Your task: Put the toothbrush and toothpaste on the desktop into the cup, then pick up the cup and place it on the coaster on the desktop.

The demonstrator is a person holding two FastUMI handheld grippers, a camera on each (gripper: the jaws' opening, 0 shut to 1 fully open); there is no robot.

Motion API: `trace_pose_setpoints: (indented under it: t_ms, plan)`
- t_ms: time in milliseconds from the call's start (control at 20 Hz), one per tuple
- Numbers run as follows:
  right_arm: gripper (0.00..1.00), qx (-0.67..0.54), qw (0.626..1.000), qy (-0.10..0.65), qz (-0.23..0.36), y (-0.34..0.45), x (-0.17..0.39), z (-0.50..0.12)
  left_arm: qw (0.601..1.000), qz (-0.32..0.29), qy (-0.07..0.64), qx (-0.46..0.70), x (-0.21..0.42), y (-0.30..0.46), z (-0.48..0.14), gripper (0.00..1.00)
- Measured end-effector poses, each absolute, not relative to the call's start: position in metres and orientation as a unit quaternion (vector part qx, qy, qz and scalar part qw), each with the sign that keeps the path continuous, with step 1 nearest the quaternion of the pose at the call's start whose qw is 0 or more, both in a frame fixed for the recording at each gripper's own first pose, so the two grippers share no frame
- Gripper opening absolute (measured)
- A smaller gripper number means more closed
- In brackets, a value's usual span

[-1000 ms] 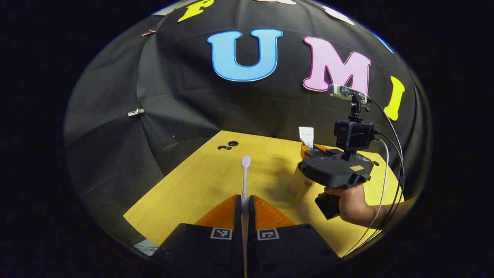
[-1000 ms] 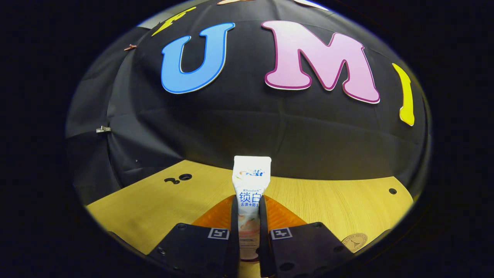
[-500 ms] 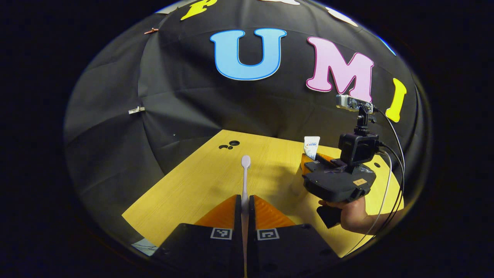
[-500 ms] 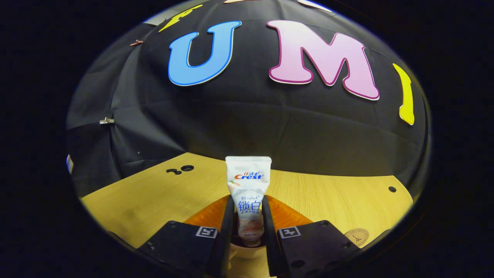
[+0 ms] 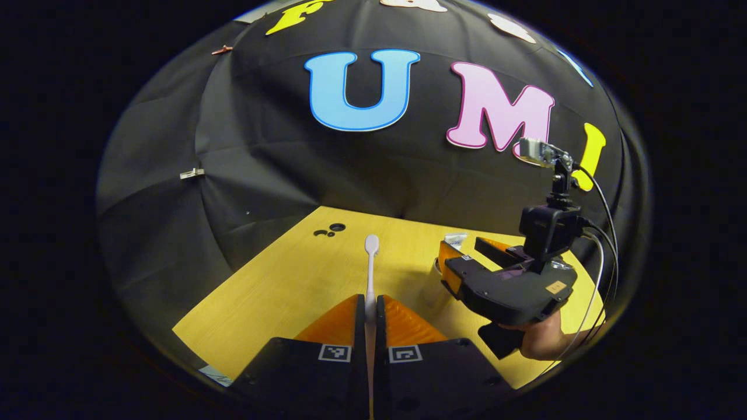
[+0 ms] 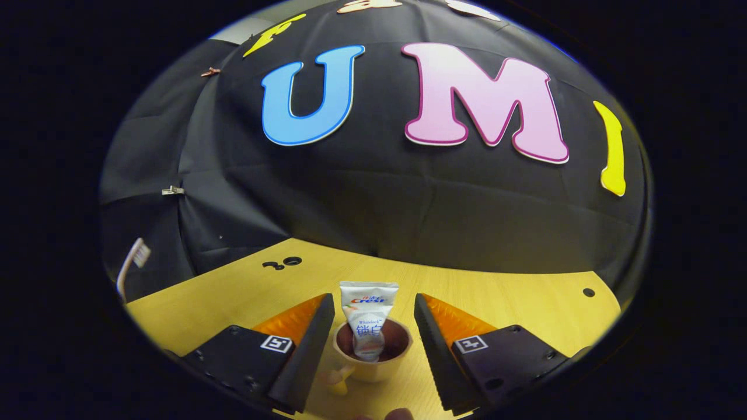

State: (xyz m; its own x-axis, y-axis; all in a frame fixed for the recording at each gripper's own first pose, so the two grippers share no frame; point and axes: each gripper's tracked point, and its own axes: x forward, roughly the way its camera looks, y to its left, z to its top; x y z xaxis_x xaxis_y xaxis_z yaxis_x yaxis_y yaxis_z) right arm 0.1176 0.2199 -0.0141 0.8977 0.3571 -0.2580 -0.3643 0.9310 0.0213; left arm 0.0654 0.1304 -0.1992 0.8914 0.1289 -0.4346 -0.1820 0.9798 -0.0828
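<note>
In the right gripper view, a cream cup [image 6: 373, 364] with a dark inside stands on the wooden desktop [image 6: 513, 297]. The white toothpaste tube [image 6: 367, 315] stands upright in it. My right gripper [image 6: 373, 302] is open, one finger on each side of the cup and tube, touching neither. My left gripper [image 5: 369, 300] is shut on the handle of a white toothbrush [image 5: 371, 256], whose head points away over the table. In the left gripper view, the right gripper [image 5: 508, 280] hangs at the right, with the tube's top [image 5: 454, 238] showing behind it. The toothbrush head [image 6: 138, 255] shows at the far left.
The desktop [image 5: 280, 291] ends at the black cloth wall behind. Small holes [image 5: 330, 228] sit near its far left corner and another hole [image 6: 583, 291] at the far right. A hand [image 5: 543, 343] and cables [image 5: 595, 274] trail behind the right gripper.
My right gripper has opened and let go of the toothpaste, which now stands in the cup. It also tipped lower. My left gripper still holds the toothbrush, nearly still.
</note>
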Motion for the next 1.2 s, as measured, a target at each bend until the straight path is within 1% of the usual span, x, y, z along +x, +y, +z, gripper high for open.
trace_pose_setpoints:
  t_ms: [100,250,600,800,900,950,1200]
  plan:
    - [0.86,-0.013,0.975,0.130,0.179,0.203,0.111,-0.004,0.974,0.068,0.205,-0.063,0.079,0.121,-0.193,0.09]
    - [0.93,-0.013,0.977,0.140,0.158,0.163,0.100,0.008,0.981,0.044,0.180,-0.064,0.103,0.103,-0.186,0.09]
    - [0.93,-0.035,0.982,0.156,0.101,0.050,0.081,0.033,0.987,0.001,0.136,-0.082,0.169,0.058,-0.188,0.08]
    - [0.93,-0.035,0.981,0.177,0.066,0.001,0.074,0.030,0.993,-0.005,0.084,-0.081,0.212,0.045,-0.178,0.09]
    - [0.94,-0.036,0.981,0.183,0.058,-0.011,0.070,0.026,0.994,-0.001,0.065,-0.091,0.228,0.042,-0.175,0.09]
    - [0.95,-0.035,0.980,0.187,0.056,-0.016,0.067,0.023,0.994,0.001,0.058,-0.097,0.237,0.040,-0.175,0.09]
    - [0.95,-0.026,0.975,0.215,0.055,-0.029,0.049,-0.006,0.995,-0.001,0.022,-0.102,0.261,0.030,-0.174,0.09]
